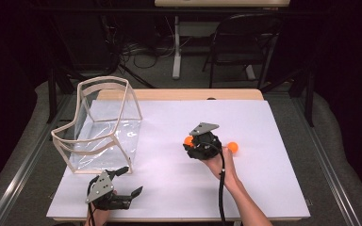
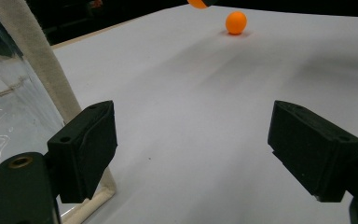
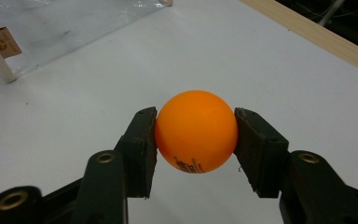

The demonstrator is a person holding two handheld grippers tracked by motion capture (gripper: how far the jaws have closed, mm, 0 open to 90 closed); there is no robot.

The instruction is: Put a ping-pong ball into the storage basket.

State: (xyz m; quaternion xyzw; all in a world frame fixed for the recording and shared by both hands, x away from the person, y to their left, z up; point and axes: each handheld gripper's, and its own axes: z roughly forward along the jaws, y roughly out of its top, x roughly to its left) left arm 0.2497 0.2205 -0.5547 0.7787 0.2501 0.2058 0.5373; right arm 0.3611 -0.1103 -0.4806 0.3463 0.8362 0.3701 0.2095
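High view: nearest the lower edge, the left gripper rests low over the white worktop, its jaws spread wide with nothing between them, just in front of a clear plastic bag with cream fabric trim that stands open at the worktop's left. Right of centre, a hand carries the right gripper, whose jaws are closed on an orange ball; a second orange ball lies on the worktop just beside that hand, well apart from the bag. Beyond the worktop's far wooden edge stand a folding chair and loose cables on the floor. Left gripper view: two black jaws rise from the bottom, far apart, with bare white worktop between them; the bag's cream trim and clear wall run up the left side, close to the left jaw. The second orange ball sits on the worktop far ahead, and the lower part of the held ball shows at the top edge. Right gripper view: both black jaws press the sides of the orange ball, which carries small dark print near its underside and hangs clear above the worktop; the bag lies at upper left, well apart.
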